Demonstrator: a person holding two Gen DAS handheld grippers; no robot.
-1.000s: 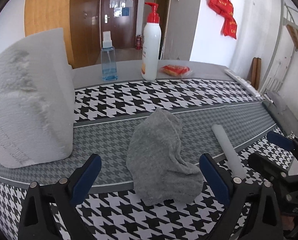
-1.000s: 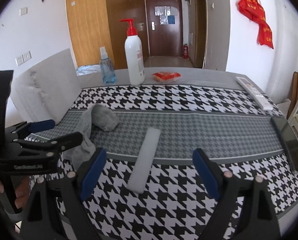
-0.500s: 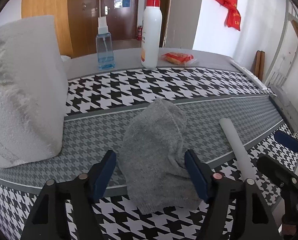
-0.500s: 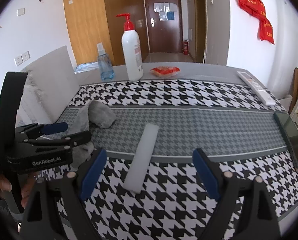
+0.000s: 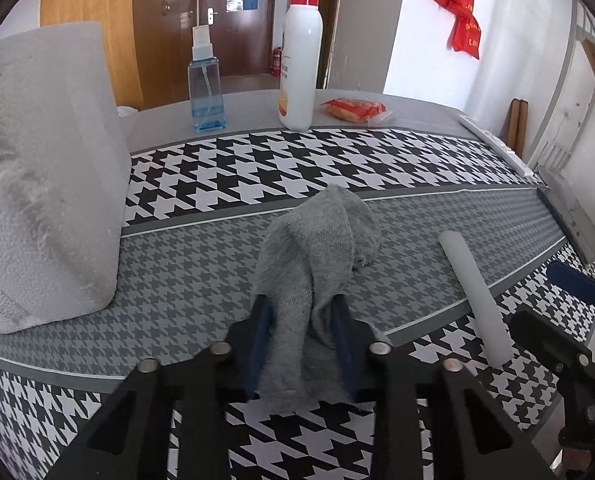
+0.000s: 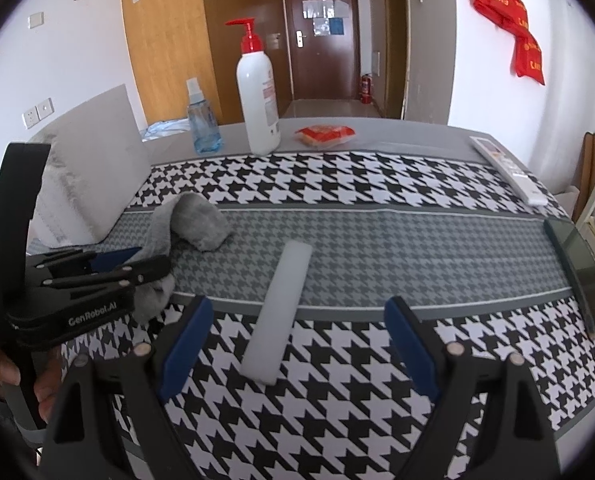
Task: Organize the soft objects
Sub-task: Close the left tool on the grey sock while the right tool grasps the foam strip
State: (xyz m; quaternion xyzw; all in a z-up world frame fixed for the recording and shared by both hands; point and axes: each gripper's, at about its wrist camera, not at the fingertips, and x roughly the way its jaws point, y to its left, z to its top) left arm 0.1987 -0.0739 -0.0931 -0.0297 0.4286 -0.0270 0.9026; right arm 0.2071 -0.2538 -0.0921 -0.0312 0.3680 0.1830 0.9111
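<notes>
A grey sock (image 5: 317, 248) lies on the houndstooth table cloth, bunched up at its far end; it also shows in the right wrist view (image 6: 197, 222). My left gripper (image 5: 301, 340) is shut on the sock's near end, the cloth pinched between the blue pads. It shows from the side in the right wrist view (image 6: 137, 264). A white foam strip (image 6: 283, 304) lies straight ahead of my right gripper (image 6: 297, 344), which is open and empty, with its near end between the fingers. The strip shows in the left wrist view (image 5: 473, 292).
A big white foam block (image 5: 45, 184) stands at the left. At the back stand a blue spray bottle (image 5: 205, 84), a white pump bottle (image 5: 299, 56) and a red snack packet (image 5: 355, 109). A remote (image 6: 509, 170) and a dark phone (image 6: 581, 268) lie at the right edge.
My left gripper has moved forward over the sock and closed on its near end, gathering the cloth. The right gripper has stayed open by the foam strip.
</notes>
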